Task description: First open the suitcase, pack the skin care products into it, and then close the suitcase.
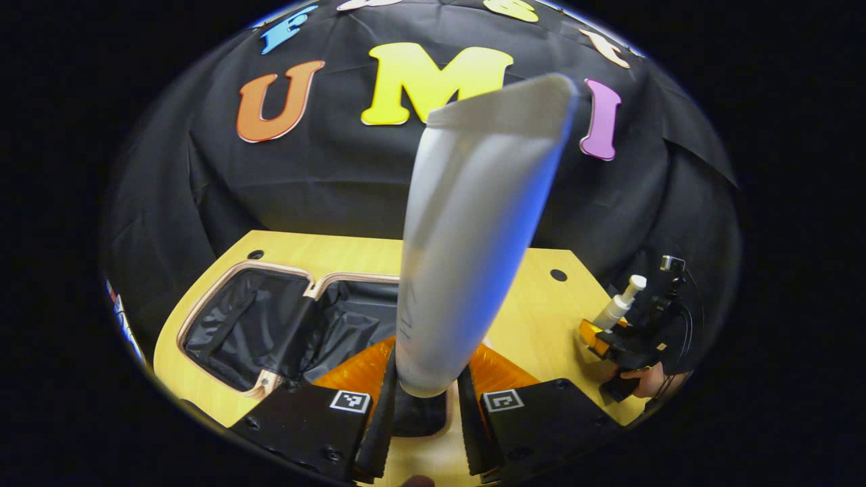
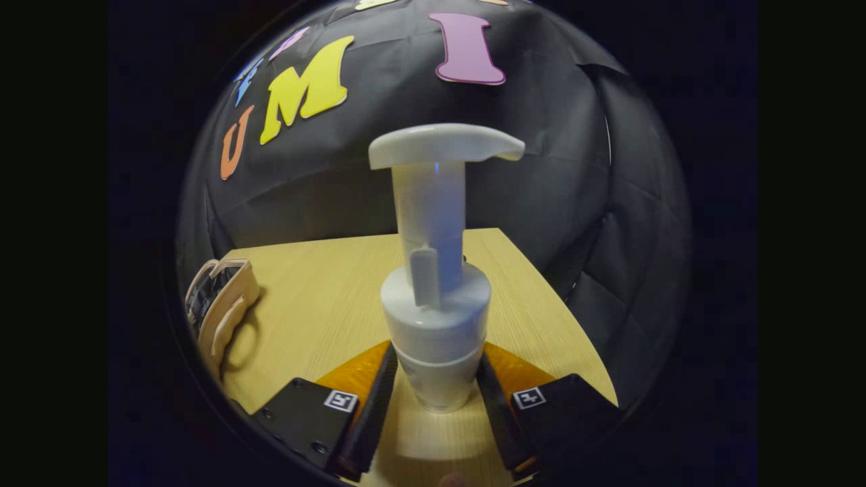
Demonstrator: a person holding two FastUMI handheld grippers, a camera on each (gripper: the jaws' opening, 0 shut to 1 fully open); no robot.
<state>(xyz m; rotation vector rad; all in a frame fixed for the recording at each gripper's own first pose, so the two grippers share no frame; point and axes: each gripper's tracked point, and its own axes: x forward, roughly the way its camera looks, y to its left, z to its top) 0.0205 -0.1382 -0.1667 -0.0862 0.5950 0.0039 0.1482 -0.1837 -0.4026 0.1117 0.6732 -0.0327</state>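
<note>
Wooden desk [image 2: 325, 291] carries the open suitcase [image 1: 284, 325]; my left claw [image 1: 426, 399] clamps 1 tube [image 1: 467, 257], my right claw [image 2: 436, 406] a pump bottle [image 2: 436, 297].

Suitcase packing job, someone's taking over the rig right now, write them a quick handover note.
Left gripper: shut on the white tube, held upright above the table.
Right gripper: shut on the pump bottle, also upright, off to the right side of the table.
Suitcase: lying open on the table's left, black lining showing; I can't see any product inside it.
Done: suitcase opened, both products picked up.
Left: place the tube and the pump bottle in the suitcase, then close it.
</note>
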